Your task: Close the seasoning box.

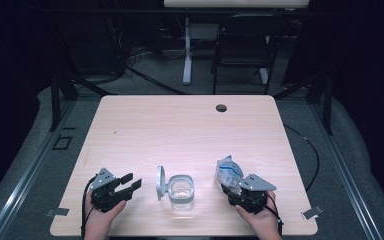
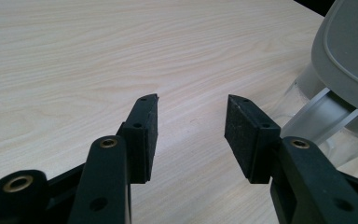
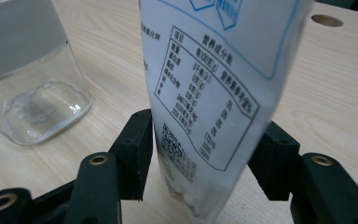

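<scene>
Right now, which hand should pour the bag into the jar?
The right. Its hand-held gripper already holds the bag between its jaws, just beside the open jar. The left hand-held gripper is open with nothing in it, on the jar's other side by the flipped-up lid.

The packet [image 3: 214, 93] is cut off at the top and bottom edges of the right gripper view, its small print blurred. In the left gripper view the jar's lid [image 2: 349, 51] runs off the right edge. Whatever lies in the glass jar [image 1: 181, 190] is too small to tell.

The container [image 1: 181, 190] stands on the table [image 1: 180, 125] between the left gripper [image 1: 128, 182] and the packet [image 1: 228, 172]; lid [image 1: 160, 183] at its left.
</scene>
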Demonstrator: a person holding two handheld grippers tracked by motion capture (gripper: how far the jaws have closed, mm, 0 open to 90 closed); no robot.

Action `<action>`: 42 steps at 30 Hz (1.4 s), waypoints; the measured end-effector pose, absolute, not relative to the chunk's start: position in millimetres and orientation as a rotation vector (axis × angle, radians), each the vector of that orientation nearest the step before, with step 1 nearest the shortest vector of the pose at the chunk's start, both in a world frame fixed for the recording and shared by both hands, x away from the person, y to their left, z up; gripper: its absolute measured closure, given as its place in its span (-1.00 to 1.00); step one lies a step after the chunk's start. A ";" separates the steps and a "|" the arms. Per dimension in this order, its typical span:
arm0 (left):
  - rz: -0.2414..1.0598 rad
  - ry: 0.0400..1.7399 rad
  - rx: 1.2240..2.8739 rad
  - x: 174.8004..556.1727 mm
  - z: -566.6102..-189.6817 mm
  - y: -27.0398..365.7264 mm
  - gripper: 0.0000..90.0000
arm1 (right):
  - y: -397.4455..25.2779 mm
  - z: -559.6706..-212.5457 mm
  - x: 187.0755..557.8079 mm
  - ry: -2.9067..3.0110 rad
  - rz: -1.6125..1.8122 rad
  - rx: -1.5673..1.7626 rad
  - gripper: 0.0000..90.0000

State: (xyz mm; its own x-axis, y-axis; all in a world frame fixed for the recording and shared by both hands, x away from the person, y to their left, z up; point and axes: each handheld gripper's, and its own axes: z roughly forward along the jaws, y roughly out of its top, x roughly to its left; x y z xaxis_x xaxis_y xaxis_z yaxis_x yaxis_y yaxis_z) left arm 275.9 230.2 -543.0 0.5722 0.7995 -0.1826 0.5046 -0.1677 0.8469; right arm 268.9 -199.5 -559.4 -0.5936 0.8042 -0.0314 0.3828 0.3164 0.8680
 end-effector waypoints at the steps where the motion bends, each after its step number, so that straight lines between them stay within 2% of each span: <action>1: 0.373 1.064 1.841 275.9 -542.2 231.2 0.22 | -199.2 -560.2 269.3 2.127 1.213 1.046 0.00; 25: 0.374 1.070 1.829 276.0 -542.5 232.6 0.22 | -192.6 -578.8 277.0 2.185 1.137 1.060 -0.04; 42: 0.384 1.075 1.824 276.2 -542.8 233.2 0.22 | -191.8 -584.0 278.3 2.175 1.125 1.082 0.06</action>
